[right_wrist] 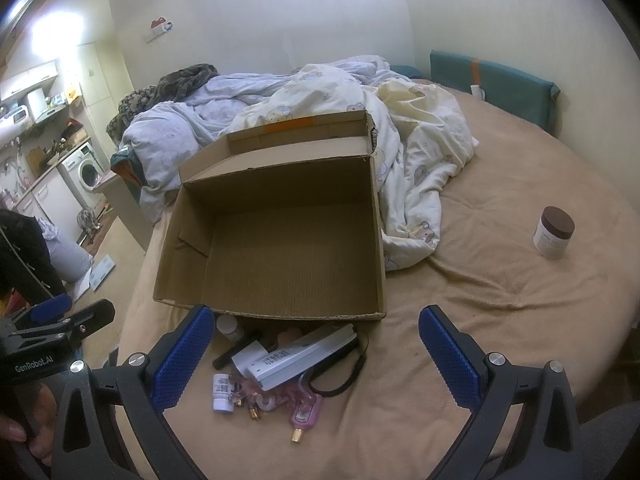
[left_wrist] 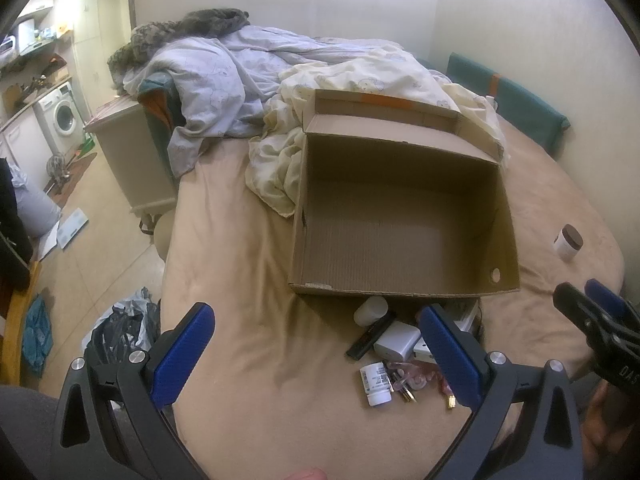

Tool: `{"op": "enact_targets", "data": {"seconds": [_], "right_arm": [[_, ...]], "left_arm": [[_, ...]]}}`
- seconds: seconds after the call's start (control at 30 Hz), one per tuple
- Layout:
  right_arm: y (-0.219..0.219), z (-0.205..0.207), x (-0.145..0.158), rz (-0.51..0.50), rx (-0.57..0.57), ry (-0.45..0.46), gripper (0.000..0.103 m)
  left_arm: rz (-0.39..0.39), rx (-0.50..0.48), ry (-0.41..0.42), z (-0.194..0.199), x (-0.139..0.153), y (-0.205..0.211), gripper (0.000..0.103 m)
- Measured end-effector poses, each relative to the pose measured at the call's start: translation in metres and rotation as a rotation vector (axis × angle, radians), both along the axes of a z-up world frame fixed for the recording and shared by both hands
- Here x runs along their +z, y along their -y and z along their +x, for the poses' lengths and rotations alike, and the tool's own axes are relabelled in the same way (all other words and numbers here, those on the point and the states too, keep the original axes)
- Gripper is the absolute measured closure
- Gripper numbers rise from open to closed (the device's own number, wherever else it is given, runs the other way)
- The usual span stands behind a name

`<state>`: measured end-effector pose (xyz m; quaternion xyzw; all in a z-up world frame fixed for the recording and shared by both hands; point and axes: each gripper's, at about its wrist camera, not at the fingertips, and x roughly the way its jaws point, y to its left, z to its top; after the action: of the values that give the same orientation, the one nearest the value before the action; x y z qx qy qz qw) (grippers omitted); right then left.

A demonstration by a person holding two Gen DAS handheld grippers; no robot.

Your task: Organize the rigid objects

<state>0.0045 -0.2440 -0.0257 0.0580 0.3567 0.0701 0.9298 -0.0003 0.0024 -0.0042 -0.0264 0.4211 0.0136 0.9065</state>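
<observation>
The box is matt corrugated cardboard with a ribbed floor, the bed sheet soft napped cloth, the jar smooth plastic, it seems, and the gripper pads blue knobbly rubber or plastic on matt black frames with shiny metal bolts.

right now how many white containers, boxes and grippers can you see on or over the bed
white containers: 3, the jar, the pill bottle and the tub
boxes: 1, the cardboard box, nothing in it
grippers: 2, left gripper and right gripper
total: 6
</observation>
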Motion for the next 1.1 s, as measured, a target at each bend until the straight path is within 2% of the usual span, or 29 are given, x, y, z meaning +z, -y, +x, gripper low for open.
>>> {"op": "enact_targets", "data": {"seconds": [0.8, 1.1], "right_arm": [[0.003, -0.004, 0.0, 0.012, 0.001, -0.007, 0.0], [0.011, 0.001, 0.007, 0.049, -0.004, -0.028, 0.0]], "left_arm": [[-0.008, -0.006, -0.01, -0.002, -0.001, 0.002, 0.001], [-0.002, 0.014, -0.07, 0.018, -0.006, -0.01, 0.001]]}}
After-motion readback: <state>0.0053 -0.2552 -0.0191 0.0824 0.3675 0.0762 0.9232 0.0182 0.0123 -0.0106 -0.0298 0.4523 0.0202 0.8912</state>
